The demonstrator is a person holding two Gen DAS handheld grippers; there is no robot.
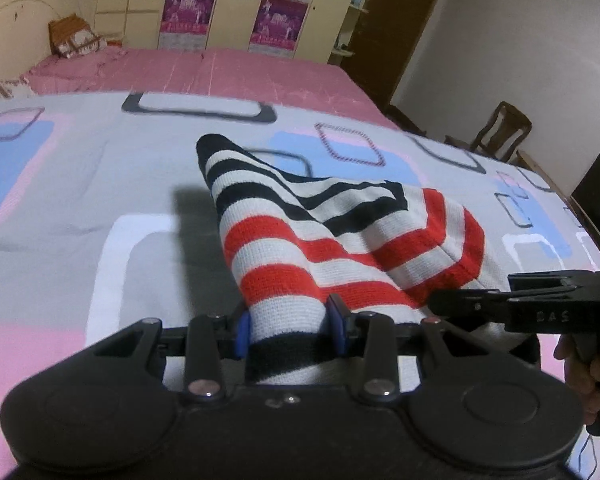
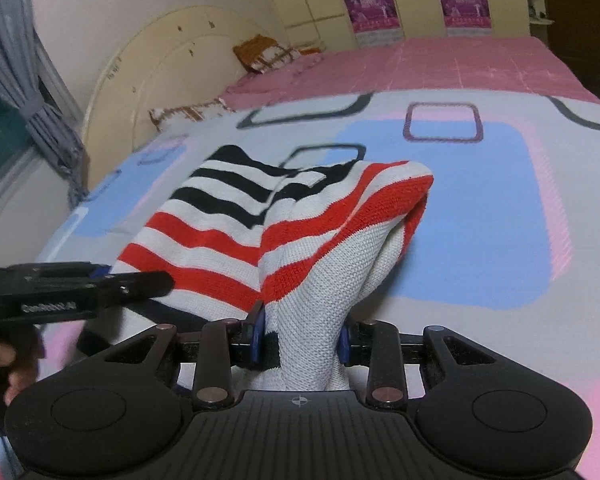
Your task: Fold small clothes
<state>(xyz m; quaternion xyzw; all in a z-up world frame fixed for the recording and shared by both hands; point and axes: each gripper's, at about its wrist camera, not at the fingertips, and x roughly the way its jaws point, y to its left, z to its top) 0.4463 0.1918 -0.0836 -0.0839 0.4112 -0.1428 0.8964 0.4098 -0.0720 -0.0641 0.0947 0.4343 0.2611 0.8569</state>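
Roughly mid-fold: striped knit garment (image 1: 340, 240) is lifted off the bed (image 1: 80, 184), doubled over but not yet laid flat or squared. Left hand-held gripper (image 1: 290, 326) is clamped on one near edge, right hand-held gripper (image 2: 302, 334) clamped on the other, side by side, pointing forward and low over the bedspread.

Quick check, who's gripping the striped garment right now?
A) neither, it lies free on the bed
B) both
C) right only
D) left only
B: the left gripper is closed on a bunched edge of the striped garment, and the right gripper pinches another edge of it, the cloth raised off the bed near both.
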